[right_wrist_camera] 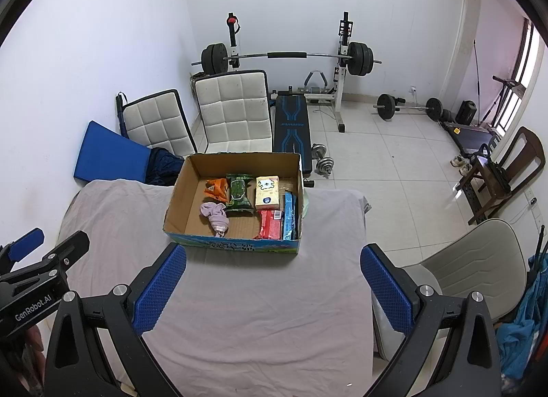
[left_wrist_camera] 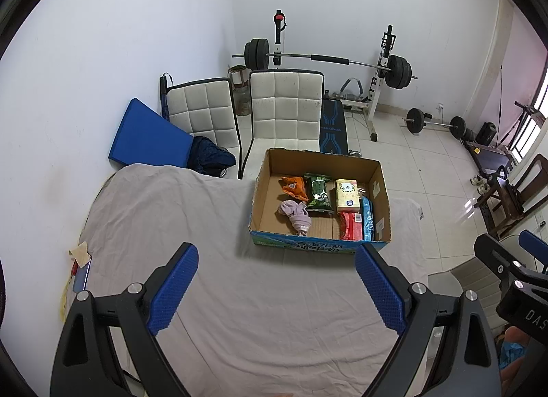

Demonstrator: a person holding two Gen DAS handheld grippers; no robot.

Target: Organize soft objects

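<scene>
The table (left_wrist_camera: 239, 294), under a grey cloth, carries a cardboard box (left_wrist_camera: 320, 202) at its far edge; inside lie a green packet (left_wrist_camera: 318, 191), a yellow tissue pack (left_wrist_camera: 348, 195), a red pack (left_wrist_camera: 352, 226), an orange pouch (left_wrist_camera: 293, 187) and a lilac cloth bundle (left_wrist_camera: 297, 216). Both the left gripper (left_wrist_camera: 275, 291) and right gripper (right_wrist_camera: 272, 289) hover wide open over bare cloth, holding nothing. The sorting looks nearly finished, though the thin blue item by the box wall is hard to identify; any further reach should descend straight past the box rim; white chairs (right_wrist_camera: 236, 113) and a barbell rack (right_wrist_camera: 287, 54) stand well behind.
</scene>
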